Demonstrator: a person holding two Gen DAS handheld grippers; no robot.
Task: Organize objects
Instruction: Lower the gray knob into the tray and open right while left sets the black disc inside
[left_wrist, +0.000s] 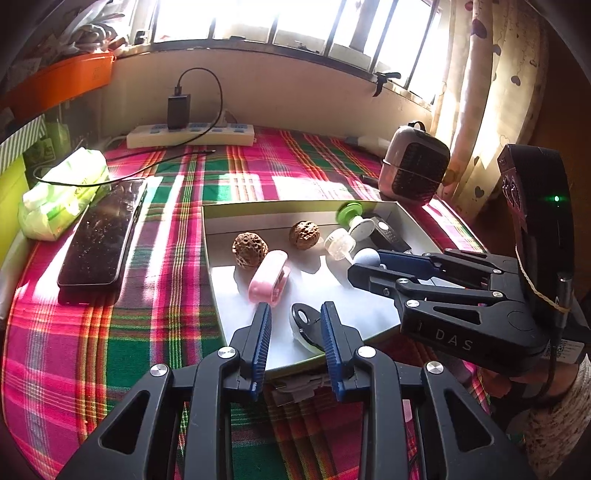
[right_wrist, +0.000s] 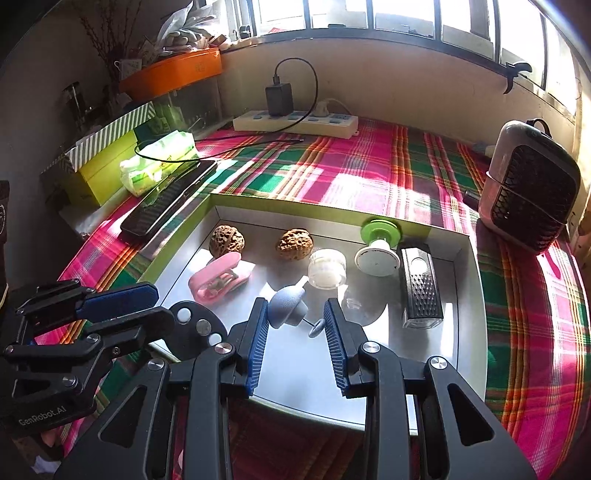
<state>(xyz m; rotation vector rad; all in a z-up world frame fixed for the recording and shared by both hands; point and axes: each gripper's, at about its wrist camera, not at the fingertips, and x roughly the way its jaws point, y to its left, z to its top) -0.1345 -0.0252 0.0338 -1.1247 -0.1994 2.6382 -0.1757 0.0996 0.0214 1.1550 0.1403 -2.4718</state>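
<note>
Your right gripper (right_wrist: 295, 317) is hanging over the near part of a shallow white tray (right_wrist: 469, 295), its blue fingers (right_wrist: 258, 343) standing apart on either side of a small grey-blue mushroom-shaped piece (right_wrist: 286, 308), with no clear contact showing. Your left gripper (right_wrist: 147, 306) is reaching in from the left at the tray's near corner, over a black disc (right_wrist: 199, 325). Farther back in the tray two walnuts (right_wrist: 225, 240), a pink clip (right_wrist: 218, 282), a clear round pot (right_wrist: 327, 273), a green-capped white spool (right_wrist: 378, 243) and a small black grater (right_wrist: 421, 291) are lying on a plaid cloth (right_wrist: 369, 173).
</note>
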